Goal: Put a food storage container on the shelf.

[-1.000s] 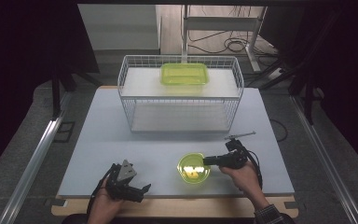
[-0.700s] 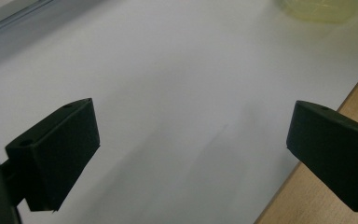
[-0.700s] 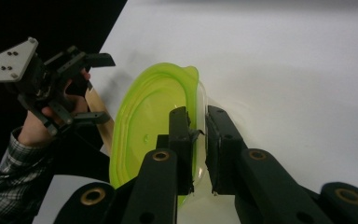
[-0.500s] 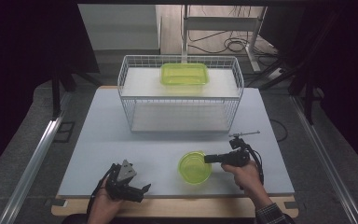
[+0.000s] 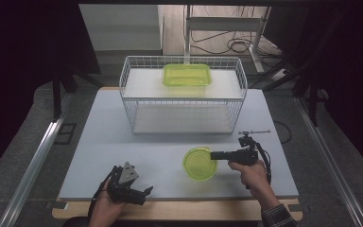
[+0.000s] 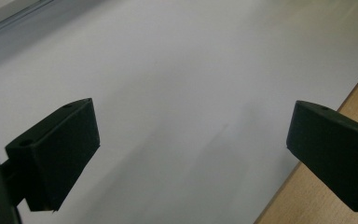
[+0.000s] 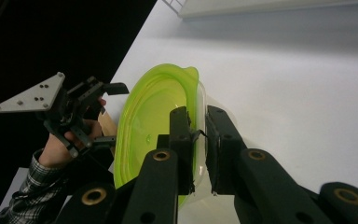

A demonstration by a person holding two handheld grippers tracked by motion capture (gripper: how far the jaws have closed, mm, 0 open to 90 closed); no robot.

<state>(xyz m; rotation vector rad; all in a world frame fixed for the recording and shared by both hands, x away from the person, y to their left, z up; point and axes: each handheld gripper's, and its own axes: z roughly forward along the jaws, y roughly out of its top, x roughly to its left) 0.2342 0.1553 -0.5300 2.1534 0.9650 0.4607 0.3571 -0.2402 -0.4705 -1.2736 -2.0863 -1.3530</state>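
Note:
A round green container [image 5: 199, 163] is near the front right of the white table [image 5: 123, 142]. My right gripper [image 5: 212, 155] is shut on its right rim. In the right gripper view the container [image 7: 151, 114] stands tilted on edge, and my right gripper [image 7: 198, 135] pinches its rim with one jaw inside and one outside. My left gripper [image 5: 142, 193] is held at the table's front left, open with nothing in it. In the left gripper view, the left gripper [image 6: 191, 140] has its jaws wide apart over bare table. The left gripper [image 7: 108, 113] is also in the right gripper view, beyond the container.
A white wire basket [image 5: 182, 97] stands at the back middle of the table. On top of it sits a rectangular green container [image 5: 187, 74]. A wooden strip [image 5: 194, 210] runs along the table's front edge. Dark floor and metal rails flank the table.
My right gripper has shifted slightly right and away from me with the round container, which now looks more tilted. My left gripper has stayed put.

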